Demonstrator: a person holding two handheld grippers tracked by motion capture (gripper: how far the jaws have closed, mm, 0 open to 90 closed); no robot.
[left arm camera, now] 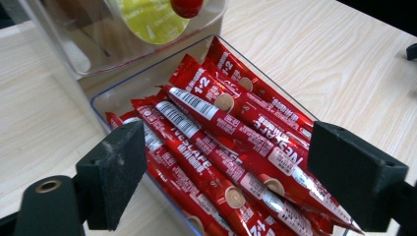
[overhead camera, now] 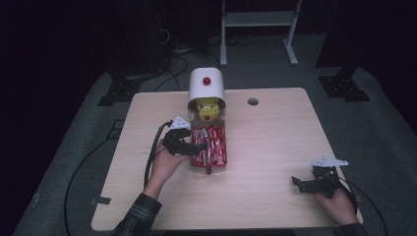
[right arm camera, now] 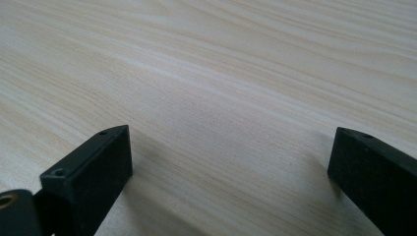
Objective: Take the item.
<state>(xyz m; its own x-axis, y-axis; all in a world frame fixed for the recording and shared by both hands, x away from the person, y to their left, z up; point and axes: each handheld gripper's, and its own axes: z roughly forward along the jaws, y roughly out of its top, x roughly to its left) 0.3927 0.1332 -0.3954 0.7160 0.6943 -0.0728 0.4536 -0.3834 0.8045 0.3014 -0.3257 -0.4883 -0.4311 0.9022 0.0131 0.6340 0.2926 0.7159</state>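
Red coffee sachets (left arm camera: 231, 162) lay packed side by side in a clear tray (left arm camera: 114, 101), and this tray stood near the middle of the worktop (overhead camera: 275, 142), with its far end touching a white dispenser (overhead camera: 206, 83).

Nearest to the person, the right tongs (overhead camera: 301, 184) rested low over the bare wood at the right front edge, well apart from the tray. Their jaws stood wide apart, with nothing between them.

A little farther, the left tongs (overhead camera: 200, 146) reached from the left side over the tray. Their jaws were spread on both sides of the sachets and did not press on any of them, so they were released.

Behind the tray, the dispenser had a red knob (overhead camera: 207, 80) on its white top. Under it, inside the clear lower part, a yellow disc (left arm camera: 147, 19) with a second red knob (left arm camera: 187, 6) was visible. Beyond it, a round hole (overhead camera: 253, 102) sat in the worktop near the far edge.
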